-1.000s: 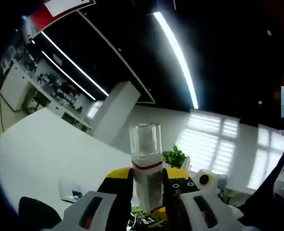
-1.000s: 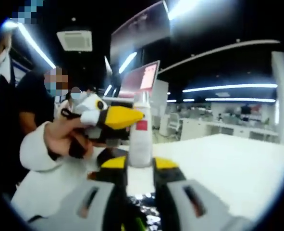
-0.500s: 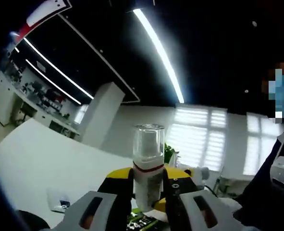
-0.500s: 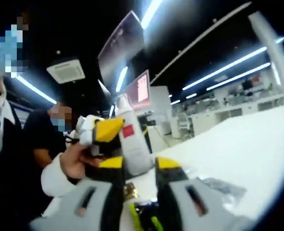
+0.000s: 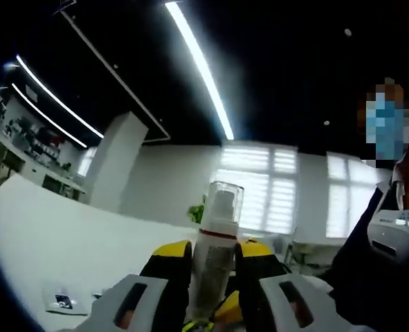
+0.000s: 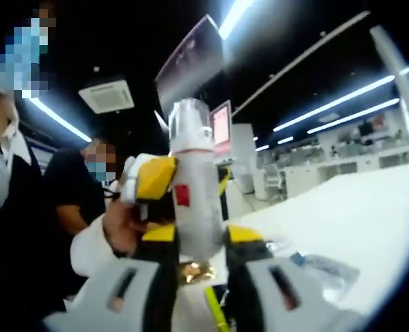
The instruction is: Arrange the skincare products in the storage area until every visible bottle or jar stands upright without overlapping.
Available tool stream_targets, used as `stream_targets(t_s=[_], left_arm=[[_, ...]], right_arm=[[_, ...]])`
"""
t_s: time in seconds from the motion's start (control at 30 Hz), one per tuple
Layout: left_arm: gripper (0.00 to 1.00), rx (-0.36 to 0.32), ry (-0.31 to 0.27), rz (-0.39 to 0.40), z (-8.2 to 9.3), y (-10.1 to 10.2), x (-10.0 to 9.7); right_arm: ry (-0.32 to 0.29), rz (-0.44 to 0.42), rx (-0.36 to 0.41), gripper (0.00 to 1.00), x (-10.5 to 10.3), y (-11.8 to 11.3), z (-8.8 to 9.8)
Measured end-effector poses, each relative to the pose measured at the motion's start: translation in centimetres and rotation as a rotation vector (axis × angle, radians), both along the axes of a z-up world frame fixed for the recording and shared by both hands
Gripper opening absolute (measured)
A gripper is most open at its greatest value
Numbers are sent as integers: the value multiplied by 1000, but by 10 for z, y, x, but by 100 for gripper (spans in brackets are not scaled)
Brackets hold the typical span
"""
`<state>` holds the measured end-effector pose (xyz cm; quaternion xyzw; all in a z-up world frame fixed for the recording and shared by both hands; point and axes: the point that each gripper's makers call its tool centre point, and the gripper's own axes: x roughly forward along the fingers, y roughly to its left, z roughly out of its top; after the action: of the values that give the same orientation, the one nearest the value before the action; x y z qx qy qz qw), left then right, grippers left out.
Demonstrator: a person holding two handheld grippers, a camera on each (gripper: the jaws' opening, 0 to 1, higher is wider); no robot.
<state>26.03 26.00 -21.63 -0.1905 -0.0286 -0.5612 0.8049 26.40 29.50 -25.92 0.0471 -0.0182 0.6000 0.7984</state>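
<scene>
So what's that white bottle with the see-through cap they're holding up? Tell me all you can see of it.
The white plastic pump bottle with a clear cap is slim and cylindrical, with a thin red band below the cap and a small red label on its side. A white pump head shows through the cap. It stands roughly upright, raised above the white table, gripped between the yellow-tipped fingers of both hand-held grippers, left and right.

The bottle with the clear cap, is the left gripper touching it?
Touching. In the left gripper view, the left gripper has both yellow-tipped jaws pressed against the bottle, no gap either side.
</scene>
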Motion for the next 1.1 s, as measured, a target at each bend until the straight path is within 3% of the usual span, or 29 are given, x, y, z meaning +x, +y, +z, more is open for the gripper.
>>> stream_targets(t_s=[0.3, 0.43, 0.67, 0.83, 0.97, 1.1], left_arm=[[25, 15, -2, 1, -5, -7, 3], [25, 86, 6, 28, -17, -8, 7], [25, 78, 23, 73, -16, -16, 12], [26, 99, 12, 109, -17, -23, 18], [28, 73, 16, 107, -14, -25, 18], [27, 87, 18, 108, -17, -28, 18]], right_arm=[[-62, -107, -50, 23, 4, -13, -3], [-83, -165, -87, 23, 10, -20, -8], [-147, -285, -145, 23, 22, -34, -8], [-130, -285, -181, 23, 22, -37, -16], [-169, -291, -230, 23, 19, -37, -23], [-168, -306, -239, 23, 20, -42, -24]])
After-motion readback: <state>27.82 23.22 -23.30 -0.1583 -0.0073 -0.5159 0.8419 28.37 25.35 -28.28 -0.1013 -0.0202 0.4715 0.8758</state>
